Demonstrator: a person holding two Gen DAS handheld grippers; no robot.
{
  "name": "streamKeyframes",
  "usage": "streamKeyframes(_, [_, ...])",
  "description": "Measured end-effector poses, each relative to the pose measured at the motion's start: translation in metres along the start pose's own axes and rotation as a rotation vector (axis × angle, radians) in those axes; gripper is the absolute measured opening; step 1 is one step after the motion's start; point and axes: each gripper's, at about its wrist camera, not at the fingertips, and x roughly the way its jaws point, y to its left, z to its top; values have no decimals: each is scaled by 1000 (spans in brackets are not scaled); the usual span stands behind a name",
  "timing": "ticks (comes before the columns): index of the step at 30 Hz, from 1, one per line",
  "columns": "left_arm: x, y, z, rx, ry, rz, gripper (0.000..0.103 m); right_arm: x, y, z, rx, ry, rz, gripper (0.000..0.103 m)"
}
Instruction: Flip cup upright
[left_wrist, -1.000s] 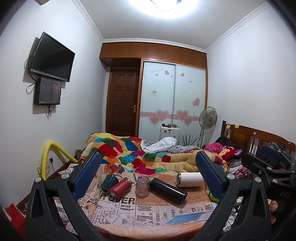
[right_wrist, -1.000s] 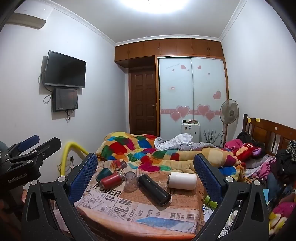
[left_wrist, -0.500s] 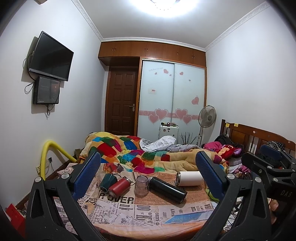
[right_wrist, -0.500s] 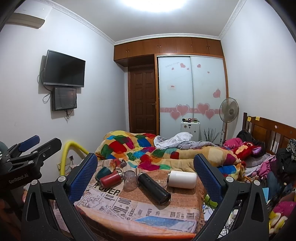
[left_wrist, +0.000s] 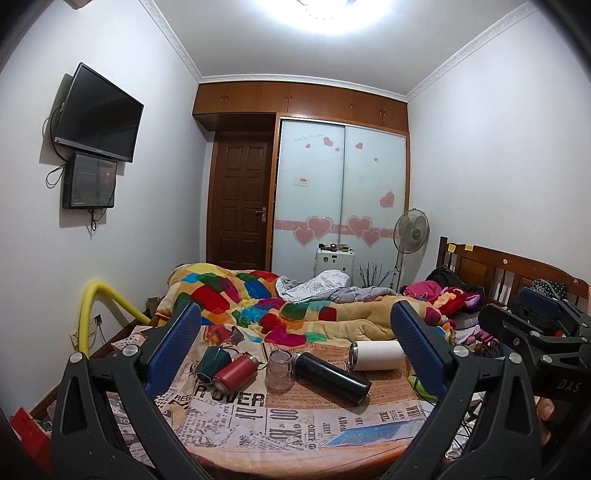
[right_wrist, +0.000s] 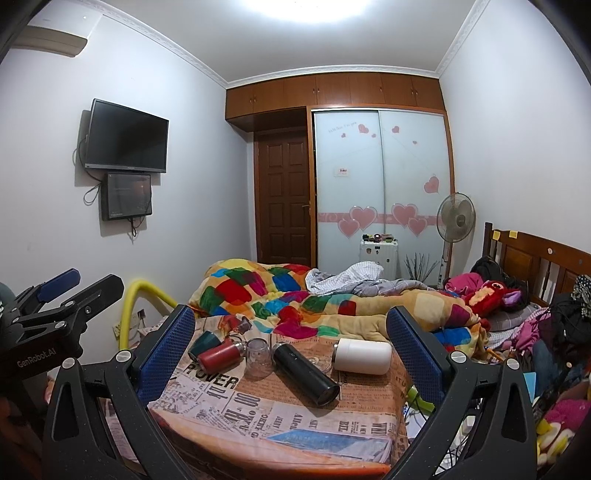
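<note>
A small table covered in newspaper-print cloth (left_wrist: 258, 413) (right_wrist: 258, 410) holds several cups lying on their sides: a dark green cup (left_wrist: 209, 362) (right_wrist: 203, 341), a red flask (left_wrist: 233, 373) (right_wrist: 218, 355), a black flask (left_wrist: 330, 376) (right_wrist: 304, 371) and a white cup (left_wrist: 376, 355) (right_wrist: 364, 355). A clear glass (left_wrist: 279, 369) (right_wrist: 258, 356) stands mouth down in the middle. My left gripper (left_wrist: 295, 350) and right gripper (right_wrist: 290, 347) are both open and empty, held well back from the table. Each gripper shows at the edge of the other's view.
A bed with a colourful patchwork quilt (left_wrist: 258, 306) lies right behind the table. A yellow padded rail (left_wrist: 107, 299) stands at the left. A wooden headboard (left_wrist: 509, 273), clothes and plush toys (right_wrist: 491, 295) crowd the right. A fan (left_wrist: 412, 232) stands further back.
Both views have shifted only slightly. The left gripper has eased a little lower and closer. Nothing on the table has moved.
</note>
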Motion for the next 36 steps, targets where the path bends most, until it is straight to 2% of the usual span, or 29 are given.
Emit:
streamKeyframes(26, [0, 0, 0, 2, -1, -3, 103, 0, 2, 1, 4, 6, 0, 103])
streamKeyframes(36, [5, -2, -2, -4, 11, 3, 103, 12, -13, -20, 8, 28, 3, 103])
